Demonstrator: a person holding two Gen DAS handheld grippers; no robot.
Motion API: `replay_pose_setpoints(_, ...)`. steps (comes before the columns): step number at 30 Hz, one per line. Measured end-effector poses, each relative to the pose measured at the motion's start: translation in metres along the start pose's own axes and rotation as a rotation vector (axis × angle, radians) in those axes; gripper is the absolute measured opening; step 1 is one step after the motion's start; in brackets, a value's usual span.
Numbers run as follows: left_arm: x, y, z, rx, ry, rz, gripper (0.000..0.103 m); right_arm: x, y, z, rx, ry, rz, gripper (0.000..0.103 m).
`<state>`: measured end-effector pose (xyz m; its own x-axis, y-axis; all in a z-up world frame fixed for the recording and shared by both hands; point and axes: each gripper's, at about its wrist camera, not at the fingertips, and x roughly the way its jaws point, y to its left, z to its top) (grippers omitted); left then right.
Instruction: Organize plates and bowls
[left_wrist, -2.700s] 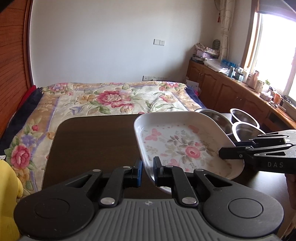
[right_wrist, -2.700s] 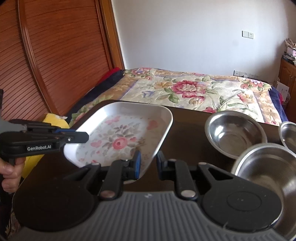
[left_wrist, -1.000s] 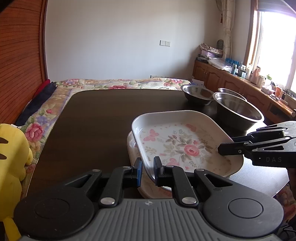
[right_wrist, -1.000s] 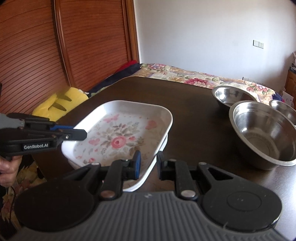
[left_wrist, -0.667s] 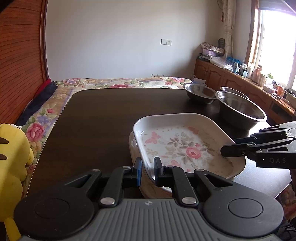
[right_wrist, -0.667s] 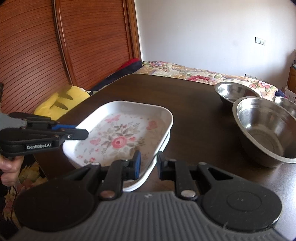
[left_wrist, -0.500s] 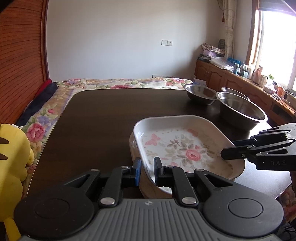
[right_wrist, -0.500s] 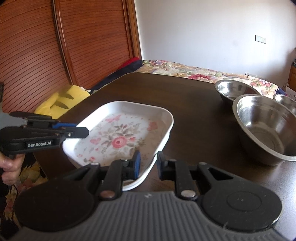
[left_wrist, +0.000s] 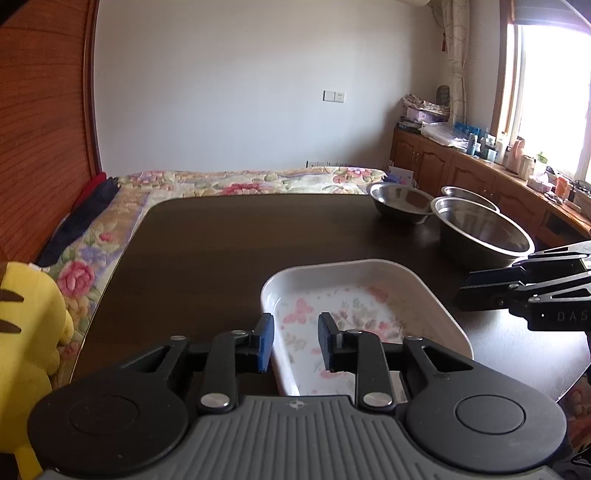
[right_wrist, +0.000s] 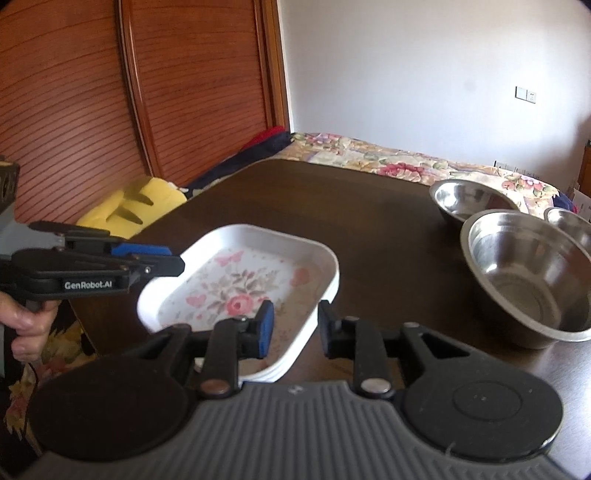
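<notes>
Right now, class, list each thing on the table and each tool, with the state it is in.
Floral plate: set down, nested on a stack of plates.
Large steel bowl: upright, empty, on the table.
Far steel bowl: upright, empty.
Third steel bowl: upright, mostly out of frame.
Left tool: jaws opening, plate rim between them, unpressed.
Right tool: jaws opening, plate rim between them, unpressed.

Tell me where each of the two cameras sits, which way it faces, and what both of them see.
Left wrist: on the left tool, its jaws opening astride the floral tray's near rim; faces across the dark table toward the bed and window; right tool enters at the right edge.
Right wrist: on the right tool, jaws opening, facing the wooden wardrobe; left tool and a hand show at the left.
Shared: tray, steel bowls, yellow plush toy.
</notes>
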<state>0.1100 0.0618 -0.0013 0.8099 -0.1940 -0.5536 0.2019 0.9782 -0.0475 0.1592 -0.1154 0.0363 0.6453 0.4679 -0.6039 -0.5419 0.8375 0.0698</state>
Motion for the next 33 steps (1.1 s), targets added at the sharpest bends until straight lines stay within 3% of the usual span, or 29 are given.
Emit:
replay_pose_setpoints(23, 0.036, -0.083, 0.048, 0.11, -0.054, -0.098, 0.06, -0.042, -0.077, 0.007, 0.063, -0.128, -0.114, 0.027)
replay_pose_setpoints(31, 0.058, -0.112, 0.062, 0.126, -0.05, -0.14, 0.075, -0.051, -0.112, 0.003, 0.108, -0.156, -0.151, 0.027)
replay_pose_setpoints(33, 0.062, -0.119, 0.064, 0.128, -0.053, -0.148, 0.086, -0.053, -0.121, 0.003, 0.114, -0.16, -0.161, 0.027)
